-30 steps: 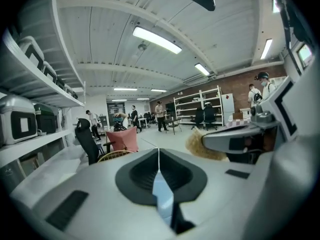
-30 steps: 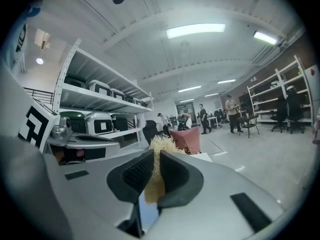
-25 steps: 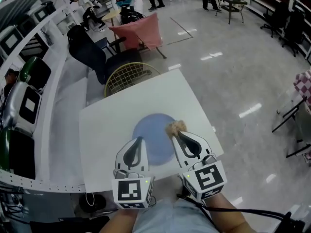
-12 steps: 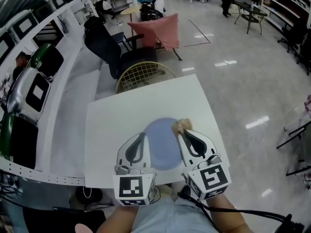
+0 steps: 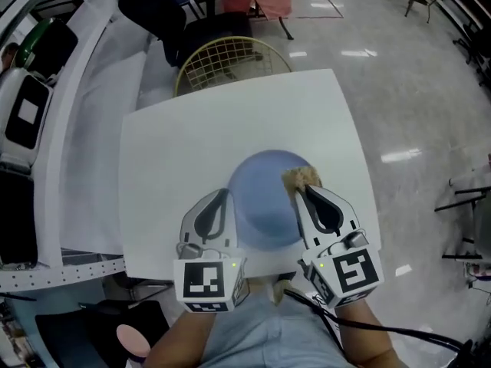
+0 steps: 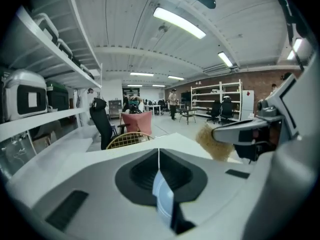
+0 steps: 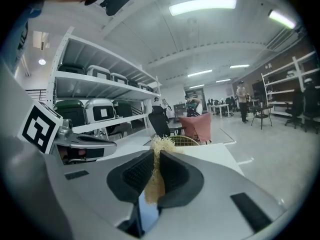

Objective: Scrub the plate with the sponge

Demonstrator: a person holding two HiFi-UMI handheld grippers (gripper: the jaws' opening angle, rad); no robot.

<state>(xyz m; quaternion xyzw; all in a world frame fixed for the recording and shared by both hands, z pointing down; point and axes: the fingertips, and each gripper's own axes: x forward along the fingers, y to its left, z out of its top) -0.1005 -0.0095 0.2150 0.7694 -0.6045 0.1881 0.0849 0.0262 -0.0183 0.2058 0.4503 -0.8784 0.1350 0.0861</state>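
Note:
A round blue plate [image 5: 265, 198] sits over the near half of the white table [image 5: 230, 121]. My left gripper [image 5: 223, 198] is at the plate's left rim and is shut on it. A thin blue slice of the plate [image 6: 162, 201] shows pinched between its jaws. My right gripper [image 5: 301, 191] is shut on a tan, fibrous sponge [image 5: 301, 178], which lies against the plate's right rim. The sponge [image 7: 155, 176] fills the gap between the right jaws and sticks out past the tips. From the left gripper view the sponge [image 6: 212, 141] hangs from the right gripper [image 6: 245, 131].
A yellow wire basket [image 5: 230, 60] stands just past the table's far edge, with a black office chair [image 5: 165, 14] and a pink-draped chair behind it. White shelving with cases [image 5: 31, 106] runs along the left. Shiny floor lies to the right.
The head view has tilted further down, so the table and plate now look bigger and nearer. Both grippers keep their hold; the sponge stays at the plate's right rim.

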